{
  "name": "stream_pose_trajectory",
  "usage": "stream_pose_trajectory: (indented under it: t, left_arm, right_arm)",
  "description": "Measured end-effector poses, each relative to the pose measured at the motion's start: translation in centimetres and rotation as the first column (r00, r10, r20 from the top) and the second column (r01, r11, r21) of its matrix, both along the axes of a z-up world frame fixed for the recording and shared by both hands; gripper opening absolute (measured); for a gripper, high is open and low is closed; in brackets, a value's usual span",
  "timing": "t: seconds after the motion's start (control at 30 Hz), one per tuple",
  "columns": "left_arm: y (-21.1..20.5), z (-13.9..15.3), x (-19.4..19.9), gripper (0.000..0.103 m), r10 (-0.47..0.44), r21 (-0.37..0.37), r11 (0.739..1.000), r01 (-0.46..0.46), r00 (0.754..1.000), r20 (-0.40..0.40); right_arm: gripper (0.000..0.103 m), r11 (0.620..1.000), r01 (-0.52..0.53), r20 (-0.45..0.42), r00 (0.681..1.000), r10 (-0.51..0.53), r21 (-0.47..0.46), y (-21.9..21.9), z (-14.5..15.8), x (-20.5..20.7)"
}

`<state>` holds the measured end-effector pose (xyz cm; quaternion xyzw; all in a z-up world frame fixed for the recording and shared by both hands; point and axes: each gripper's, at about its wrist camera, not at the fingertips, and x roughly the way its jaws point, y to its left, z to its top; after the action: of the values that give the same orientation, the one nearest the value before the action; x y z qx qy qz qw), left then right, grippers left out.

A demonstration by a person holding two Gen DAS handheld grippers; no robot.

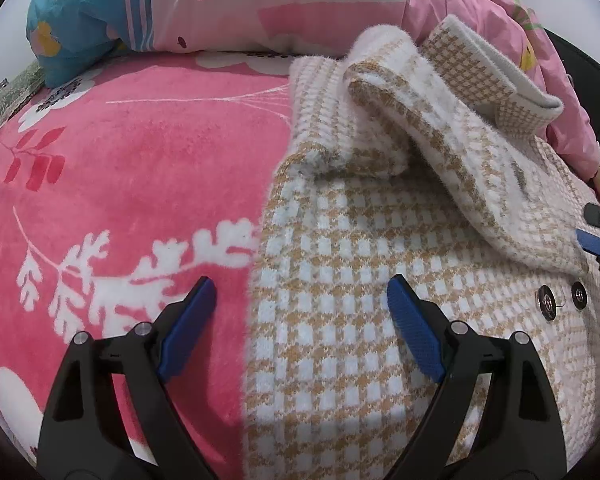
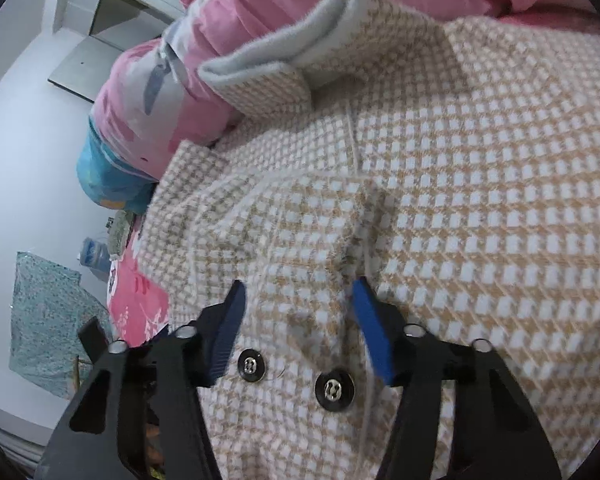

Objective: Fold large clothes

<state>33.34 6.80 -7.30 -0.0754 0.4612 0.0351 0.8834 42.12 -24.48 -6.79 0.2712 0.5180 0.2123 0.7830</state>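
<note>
A fuzzy tan-and-white houndstooth coat (image 1: 340, 280) lies on a pink blanket (image 1: 120, 160). A sleeve (image 1: 400, 120) is folded across its chest below the grey-lined collar (image 1: 500, 80). My left gripper (image 1: 300, 292) is open and hovers over the coat's left edge, one pad over the blanket and one over the cloth. My right gripper (image 2: 300, 296) hangs just above the coat (image 2: 460, 200) beside two dark buttons (image 2: 251, 365). Its jaws stand partly apart with rumpled cloth under them, and the pads press on nothing I can see. Its tip also shows in the left wrist view (image 1: 596, 236).
A rolled pink, white and blue quilt (image 1: 220, 8) lies along the far side of the bed, against the collar (image 2: 280, 60). White floor, a patterned teal cloth (image 2: 48, 312) and a doorway (image 2: 112, 12) lie beyond the bed's edge on the left.
</note>
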Motion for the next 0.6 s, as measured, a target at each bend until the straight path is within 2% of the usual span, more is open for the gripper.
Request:
stream_pose_trajectory:
  t: [0.13,0.2,0.23,0.33,0.43,0.6]
  left_arm:
    - [0.1,0.1,0.0,0.084,0.0,0.0,1.0,0.0,1.0,0.0]
    - [-0.1,0.0,0.0,0.084,0.001,0.003,1.0,-0.001,1.0,0.001]
    - [-0.1,0.0,-0.1,0.084,0.002,0.005,1.0,-0.002,1.0,0.001]
    - [-0.2,0.0,-0.1,0.084,0.005,0.013,1.0,-0.005,1.0,0.003]
    - [-0.1,0.0,-0.2,0.084,0.004,0.004,1.0,-0.004,1.0,0.005]
    - [0.8,0.8,-0.3,0.079,0.006,-0.028,1.0,-0.006,1.0,0.006]
  right_arm:
    - [0.038,0.997,-0.018,0.015,1.0,0.019,-0.073,1.2,-0.4,0.0]
    - [0.024,0.991,-0.022,0.038,0.999,0.027,-0.134,1.9,-0.2,-0.4]
    - [0.021,0.988,-0.022,0.053,0.998,0.031,-0.154,2.2,0.0,-0.5]
    - [0.006,0.972,-0.019,0.149,0.987,0.055,-0.234,3.4,2.1,-1.5]
    - [0.005,0.957,0.008,0.243,0.968,0.066,-0.291,3.9,5.1,-2.0]
    - [0.005,0.956,0.122,0.375,0.927,-0.015,-0.265,0.4,11.0,-2.4]
